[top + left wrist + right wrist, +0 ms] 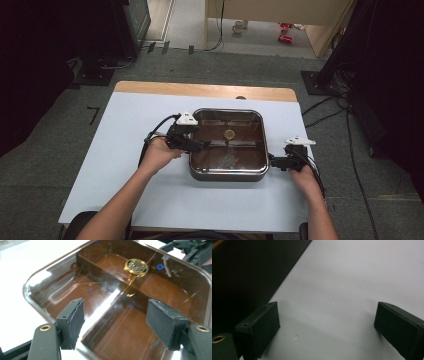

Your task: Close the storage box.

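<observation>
A square steel pot (227, 175) with a brown-tinted glass lid (105, 290) stands in the middle of the table. A gold knob (229, 133) (136, 266) sits at the lid's centre. My left gripper (202, 146) (115, 315) hovers over the pot's left edge, pointing toward the knob, open with nothing between its pads. My right gripper (274, 161) (327, 317) lies low at the pot's right side, open over bare table, with the pot's dark wall (249, 272) just beside its left jaw. It also appears far off in the left gripper view as the right gripper (192, 250).
A white sheet (125, 150) covers the table, and a strip of bare wood (200, 90) runs along the far edge. Cables (325, 107) trail on the floor to the right. Dark stands and gear flank both sides.
</observation>
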Available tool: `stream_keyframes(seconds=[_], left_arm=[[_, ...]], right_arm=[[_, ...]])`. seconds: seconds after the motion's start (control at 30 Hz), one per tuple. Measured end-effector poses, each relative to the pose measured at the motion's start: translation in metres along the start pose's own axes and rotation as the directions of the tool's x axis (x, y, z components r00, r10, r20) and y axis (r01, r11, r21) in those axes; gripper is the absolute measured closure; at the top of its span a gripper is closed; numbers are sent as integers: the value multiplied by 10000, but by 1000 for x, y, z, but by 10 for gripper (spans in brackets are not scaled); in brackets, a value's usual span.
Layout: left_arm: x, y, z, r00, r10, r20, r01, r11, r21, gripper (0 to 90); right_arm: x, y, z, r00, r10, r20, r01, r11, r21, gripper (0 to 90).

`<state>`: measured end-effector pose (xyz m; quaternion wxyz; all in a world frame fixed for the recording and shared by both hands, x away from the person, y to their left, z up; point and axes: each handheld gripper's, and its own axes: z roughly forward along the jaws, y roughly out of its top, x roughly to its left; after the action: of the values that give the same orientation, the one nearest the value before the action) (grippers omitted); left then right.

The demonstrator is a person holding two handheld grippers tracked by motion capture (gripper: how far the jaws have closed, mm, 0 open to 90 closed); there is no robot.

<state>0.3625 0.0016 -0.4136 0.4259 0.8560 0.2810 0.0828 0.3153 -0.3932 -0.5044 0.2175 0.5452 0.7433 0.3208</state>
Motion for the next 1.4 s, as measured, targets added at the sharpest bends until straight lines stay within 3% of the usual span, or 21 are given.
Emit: stream_keyframes(seconds=[0.13,0.3,0.73,0.97,1.17,1.4], left_arm=[[9,-7,-9,9992,-293,-256,289,9995,-154,305],[19,-15,-21,9974,-255,-670,243,9995,-189,298],[43,-46,-41,9899,-804,-1170,779,9966,-261,278],[57,-67,-48,9820,-905,-1655,898,9959,-119,269],[73,-85,-48,9714,-1113,-2096,1122,9937,-72,262],[88,-97,-41,9654,-1374,-2216,1473,9887,287,262]], right_arm=[[0,0,0,10000,-3,1,3,10000,-3,56],[0,0,0,10000,-7,-1,7,10000,-5,56],[0,0,0,10000,3,0,-3,10000,0,56],[0,0,0,10000,4,-1,-4,10000,0,56],[0,0,0,10000,-5,-3,5,10000,-5,56],[0,0,0,10000,9,-4,-9,10000,1,56]])
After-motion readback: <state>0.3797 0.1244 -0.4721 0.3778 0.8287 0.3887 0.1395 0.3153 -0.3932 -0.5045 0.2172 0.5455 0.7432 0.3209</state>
